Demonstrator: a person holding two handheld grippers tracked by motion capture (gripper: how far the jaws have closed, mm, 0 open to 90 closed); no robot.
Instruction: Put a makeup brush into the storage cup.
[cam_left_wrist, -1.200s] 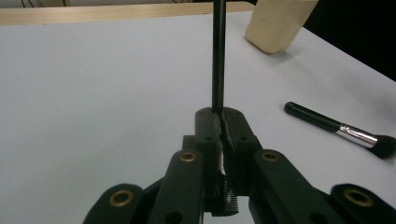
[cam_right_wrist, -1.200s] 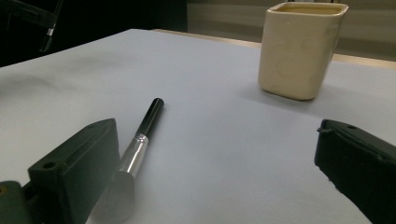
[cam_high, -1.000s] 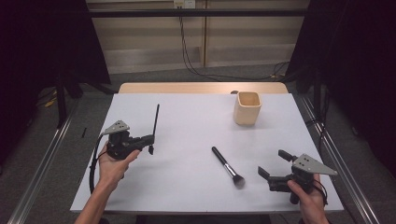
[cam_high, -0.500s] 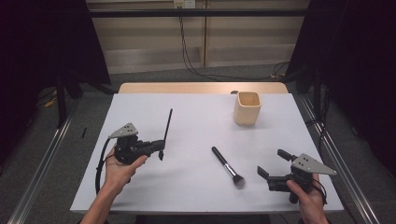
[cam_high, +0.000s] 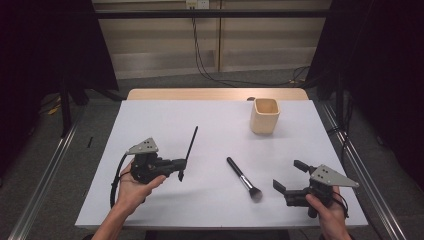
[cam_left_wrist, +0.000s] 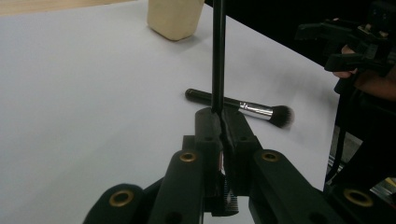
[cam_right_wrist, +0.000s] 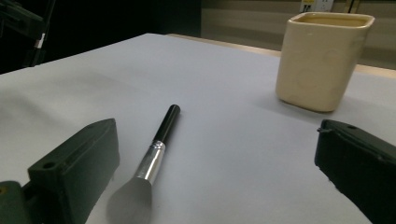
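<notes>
High view first: we see the left gripper (cam_high: 181, 166) held in the person's left hand (cam_high: 134, 181) near the tabletop's (cam_high: 150, 120) left front part, the forearm coming in from the front edge and the palm cupped under the gripper body, its jaws pointing toward the middle. Those jaws are clenched on a thin black stick (cam_high: 190, 145), gripped near its lower end; the stick slants up and away toward the far edge. In the left gripper view we see the same stick (cam_left_wrist: 218, 56) rising straight from between the closed jaws, its upper end cut off by the top of the frame. What sits at its lower tip is too small and dark for us to make out.

At the right front corner the right hand (cam_high: 327, 212) holds the right gripper (cam_high: 289, 176) low over the tabletop, jaws released and standing wide apart with nothing between them. In the right gripper view both jaws are cut off by the frame edges.

Between the two grippers lies a makeup brush (cam_high: 244, 179), flat on the white surface, with a glossy black handle, a shiny metal ferrule and soft dark bristles pointing toward the front edge. A cream, square-sided cup (cam_high: 264, 115) with rounded corners stands upright near the far right part of the tabletop, smooth and matte; its inside is hard for us to see.
</notes>
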